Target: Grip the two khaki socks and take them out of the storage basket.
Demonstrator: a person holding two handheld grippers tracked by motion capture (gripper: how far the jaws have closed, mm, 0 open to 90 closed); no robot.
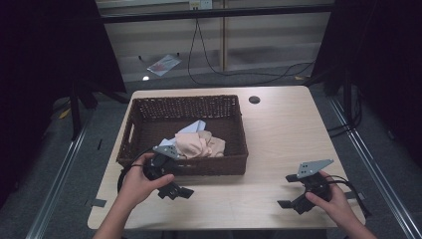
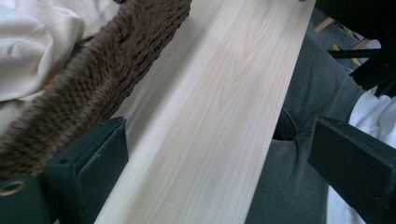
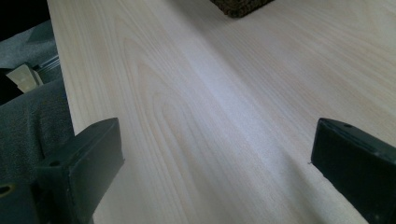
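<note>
Grey carpeted floor [image 1: 278,87], crossed by a black cable [image 1: 209,64] and bearing a scrap of paper [image 1: 163,64], surrounds a pale wooden table [image 1: 278,134] with a small round dark hole [image 1: 254,99] near its far edge. Largest upon the table is a dark brown woven basket [image 1: 144,112], rectangular and set toward the left half, its near wall close to the person's side. Inside it, against the near wall, lies crumpled peach-coloured cloth [image 1: 201,144] with a pale blue-white cloth [image 1: 193,128] partly under it on the far side. The left gripper [image 1: 175,191], held in the left hand [image 1: 139,181], sits at the table's near edge just in front of the basket's near wall; in the left gripper view its jaws stand wide apart, one of them beside the basket's woven wall [image 2: 88,88], with nothing between them. The right gripper [image 1: 288,191], held in the right hand [image 1: 333,199], rests near the table's near right corner, well apart from the basket; its jaws are likewise spread wide over bare wood, holding nothing.
</note>
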